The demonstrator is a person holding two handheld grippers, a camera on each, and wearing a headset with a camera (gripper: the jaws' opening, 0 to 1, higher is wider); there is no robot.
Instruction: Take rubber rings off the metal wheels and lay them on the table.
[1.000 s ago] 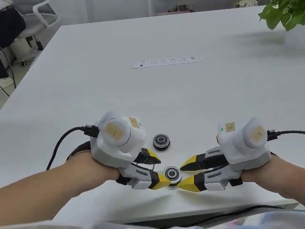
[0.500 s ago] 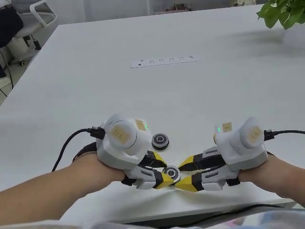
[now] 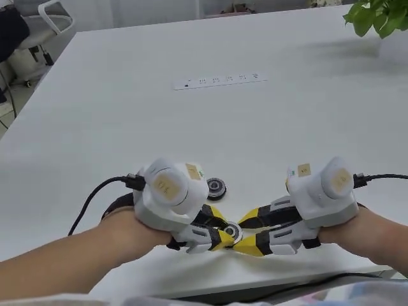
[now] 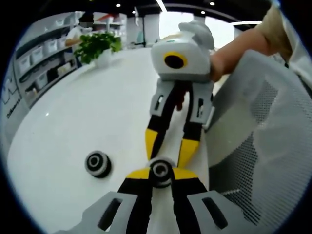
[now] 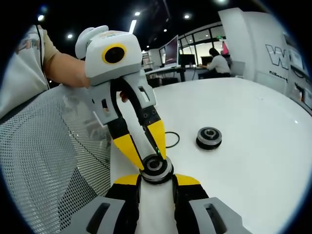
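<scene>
Head view, looking down at a white table [image 3: 127, 115]. My left tongs [image 3: 221, 228] and right tongs [image 3: 241, 234] meet tip to tip at the near edge, a hand behind each.

Between the tips sits a small metal wheel [image 3: 229, 231] with a dark rim. In the left gripper view, my own yellow tips are clenched on the wheel's two sides, and the right tongs reach in from the far side, their tips touching its rim. In the right gripper view, my own yellow tips likewise grasp the wheel from both sides, with the left tongs coming down onto it from opposite.

A second wheel [image 3: 216, 186] lies flat on the table just beyond the left tongs, apart from both pairs. In the right gripper view, a thin black loop [image 5: 178, 139] lies flat on the table between the left tongs and that second wheel.
</scene>
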